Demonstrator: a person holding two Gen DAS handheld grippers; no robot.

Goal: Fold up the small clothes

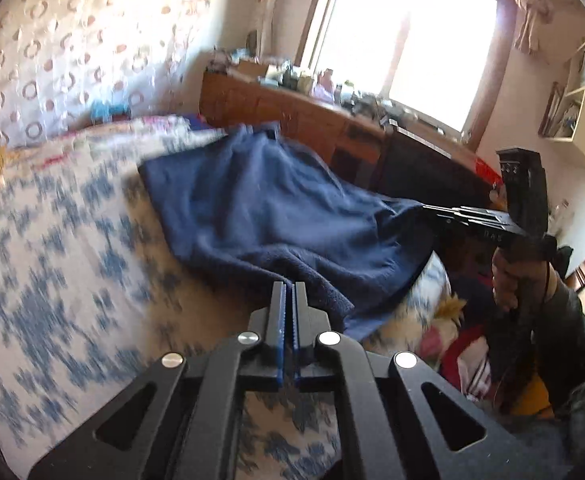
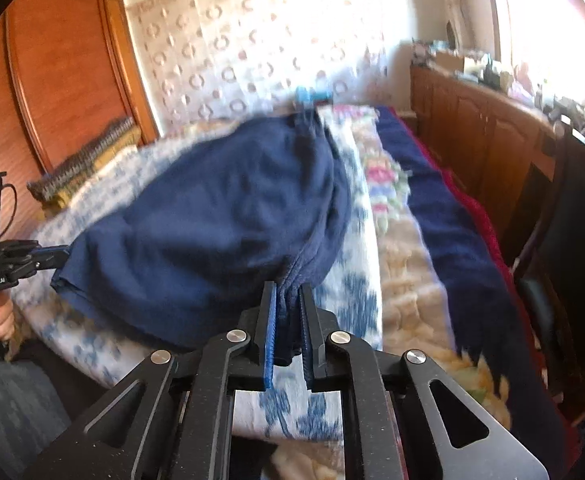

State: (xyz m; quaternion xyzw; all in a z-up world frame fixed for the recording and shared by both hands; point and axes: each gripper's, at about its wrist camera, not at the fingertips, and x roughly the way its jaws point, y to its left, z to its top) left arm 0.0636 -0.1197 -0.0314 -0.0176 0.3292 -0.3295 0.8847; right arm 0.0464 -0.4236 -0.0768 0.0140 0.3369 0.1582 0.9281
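Legible only at 9 o'clock of the right wrist view: "GenRobot.AI" on the body of the left claw (image 2: 58, 258); small markings on the right claw's (image 1: 432, 209) housing at 3 o'clock of the left wrist view too blurred to read. Both claws clamped on the navy garment (image 2: 220, 216), left on its near corner, right on a bunched edge, cloth stretched between over the blue-patterned bed cover (image 1: 52, 280). Far edge smeared by motion blur; dresser (image 2: 480, 132) clutter indistinct.
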